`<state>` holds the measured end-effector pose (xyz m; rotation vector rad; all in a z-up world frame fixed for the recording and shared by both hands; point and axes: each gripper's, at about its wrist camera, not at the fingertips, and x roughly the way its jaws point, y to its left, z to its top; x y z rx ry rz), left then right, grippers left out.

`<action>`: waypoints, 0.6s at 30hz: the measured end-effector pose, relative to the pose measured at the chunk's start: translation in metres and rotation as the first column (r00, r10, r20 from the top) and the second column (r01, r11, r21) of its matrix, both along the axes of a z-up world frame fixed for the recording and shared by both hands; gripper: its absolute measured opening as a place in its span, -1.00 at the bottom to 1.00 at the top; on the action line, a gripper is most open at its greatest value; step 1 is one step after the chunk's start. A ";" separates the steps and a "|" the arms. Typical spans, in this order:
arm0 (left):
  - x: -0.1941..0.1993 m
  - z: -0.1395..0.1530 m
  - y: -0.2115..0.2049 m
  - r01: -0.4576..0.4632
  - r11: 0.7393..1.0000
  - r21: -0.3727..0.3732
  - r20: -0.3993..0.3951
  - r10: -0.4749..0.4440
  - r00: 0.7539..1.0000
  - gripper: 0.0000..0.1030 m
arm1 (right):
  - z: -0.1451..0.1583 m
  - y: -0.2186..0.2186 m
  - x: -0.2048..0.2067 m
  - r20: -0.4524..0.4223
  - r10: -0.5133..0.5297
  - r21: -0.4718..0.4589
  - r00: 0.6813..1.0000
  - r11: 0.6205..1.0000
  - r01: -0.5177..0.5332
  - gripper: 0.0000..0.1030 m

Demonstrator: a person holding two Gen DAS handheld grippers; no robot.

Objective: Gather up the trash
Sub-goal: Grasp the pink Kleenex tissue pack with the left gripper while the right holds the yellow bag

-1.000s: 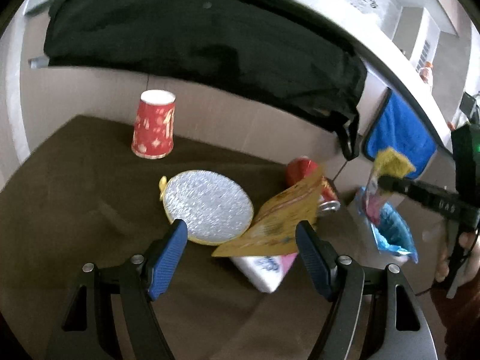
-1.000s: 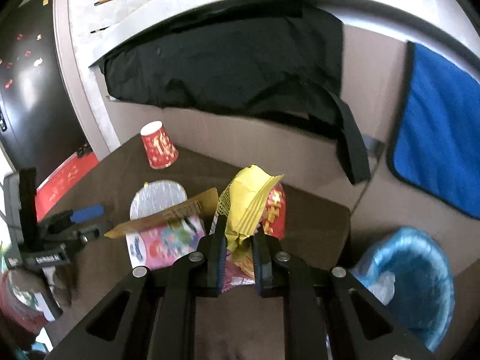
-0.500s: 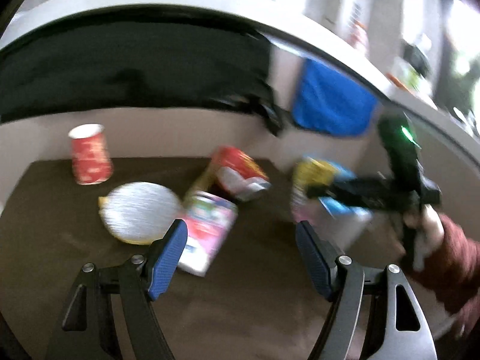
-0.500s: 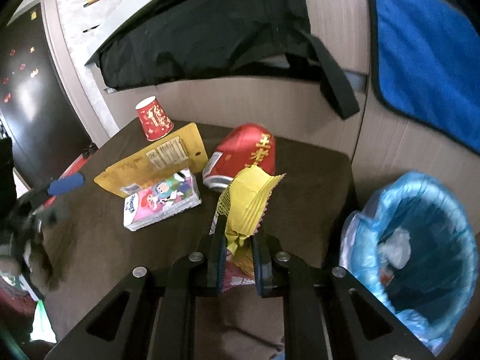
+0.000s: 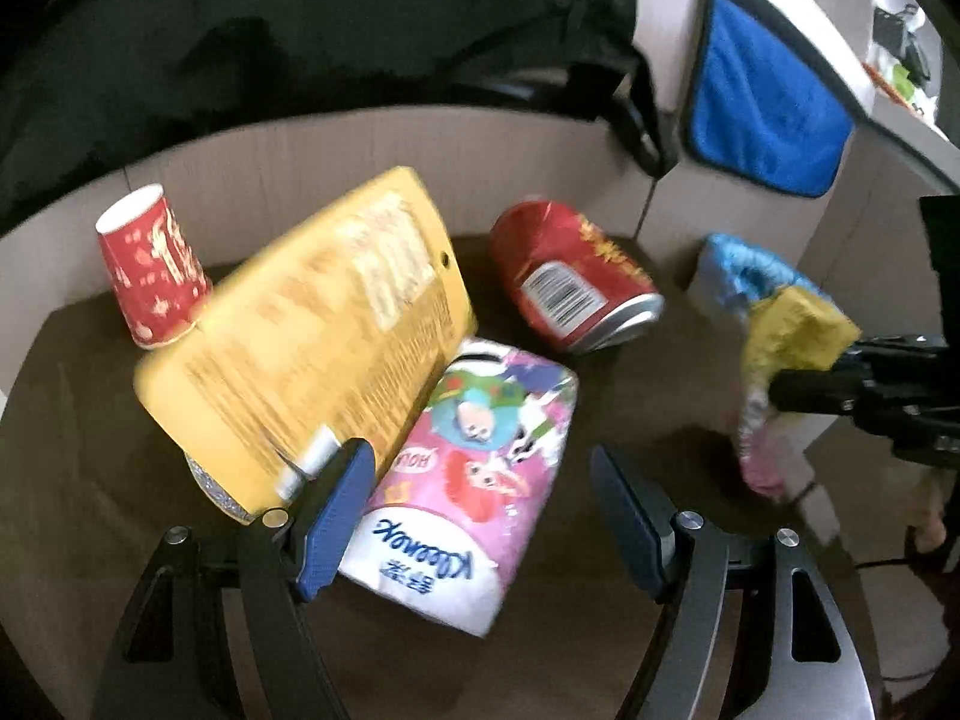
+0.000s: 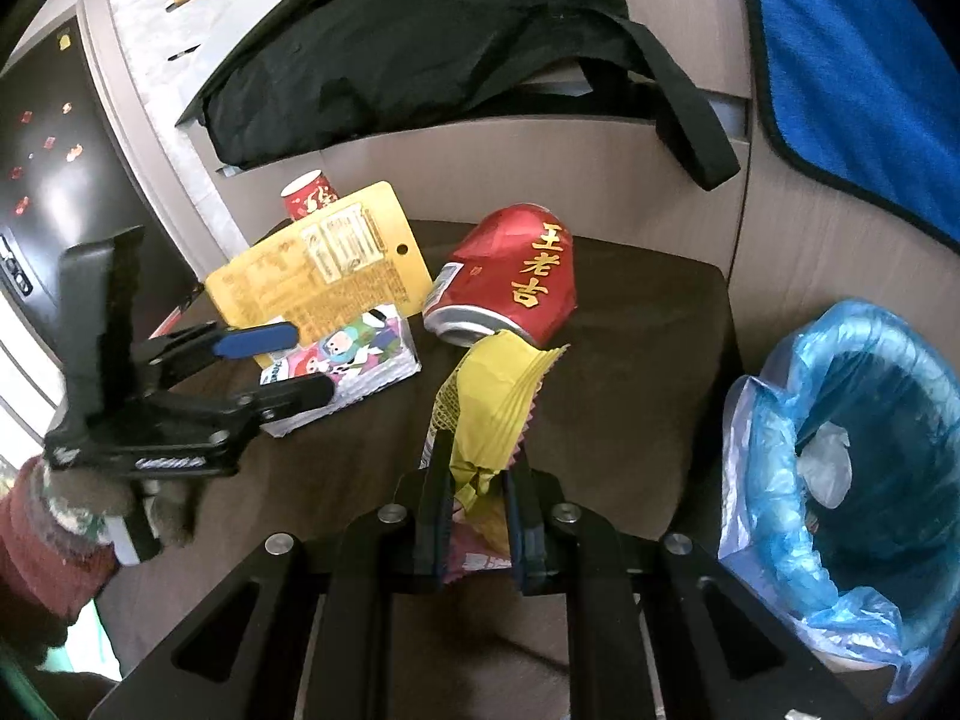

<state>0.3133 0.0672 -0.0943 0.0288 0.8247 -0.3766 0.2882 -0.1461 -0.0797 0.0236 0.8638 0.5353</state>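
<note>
Right tool (image 6: pixel 478 501) clamping yellow wrapper (image 6: pixel 489 396), beside table edge (image 6: pixel 723 360).

The right gripper (image 6: pixel 477 510) pinches a crumpled yellow snack wrapper (image 6: pixel 495 402) above a dark brown table (image 6: pixel 648 360). Beyond it lie a dented red drink can (image 6: pixel 516 276), a pink tissue pack (image 6: pixel 354 360) and a yellow cardboard card (image 6: pixel 324 264). The blue-lined trash bin (image 6: pixel 858 468) stands right. The left gripper (image 6: pixel 288 360), spread wide, straddles the pack.
</note>
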 end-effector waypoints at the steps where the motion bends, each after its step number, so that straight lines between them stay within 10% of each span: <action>1: 0.002 -0.003 0.002 -0.002 1.000 -0.003 -0.018 0.002 1.000 0.45 | 0.000 0.001 0.000 0.000 0.003 0.000 1.000 1.000 -0.003 -0.73; 18: -0.003 -0.012 0.002 -0.066 0.998 0.007 -0.076 0.067 0.995 0.13 | -0.004 0.011 0.001 0.002 0.016 -0.026 1.000 1.000 -0.016 -0.72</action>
